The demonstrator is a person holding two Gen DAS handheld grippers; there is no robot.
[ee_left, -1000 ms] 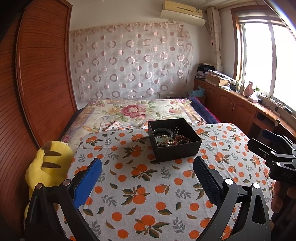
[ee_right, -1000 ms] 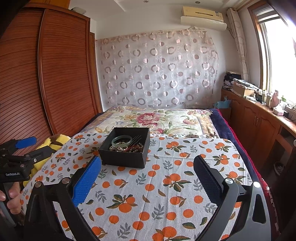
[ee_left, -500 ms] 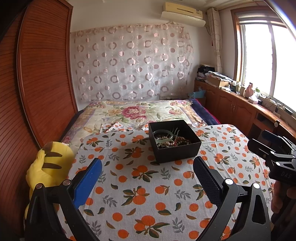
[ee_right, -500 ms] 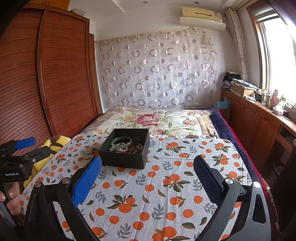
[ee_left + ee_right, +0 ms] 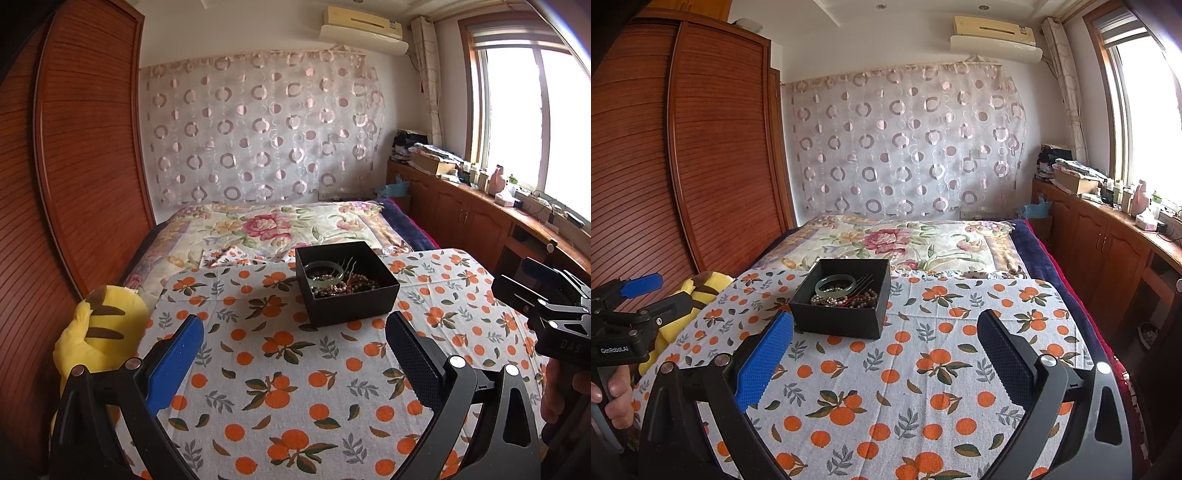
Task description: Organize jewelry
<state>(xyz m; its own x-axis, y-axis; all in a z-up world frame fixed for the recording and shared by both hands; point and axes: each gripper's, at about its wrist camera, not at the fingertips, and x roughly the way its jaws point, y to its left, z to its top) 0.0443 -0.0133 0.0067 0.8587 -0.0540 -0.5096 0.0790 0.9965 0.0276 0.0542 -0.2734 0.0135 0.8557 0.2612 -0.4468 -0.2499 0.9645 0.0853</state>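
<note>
both my tools hang released and hold nothing: left tool, right tool. the black box sits on the orange-print cloth, holding a green bangle, beads and a hair fork. this fits jewelry already gathered or waiting to be sorted.
</note>
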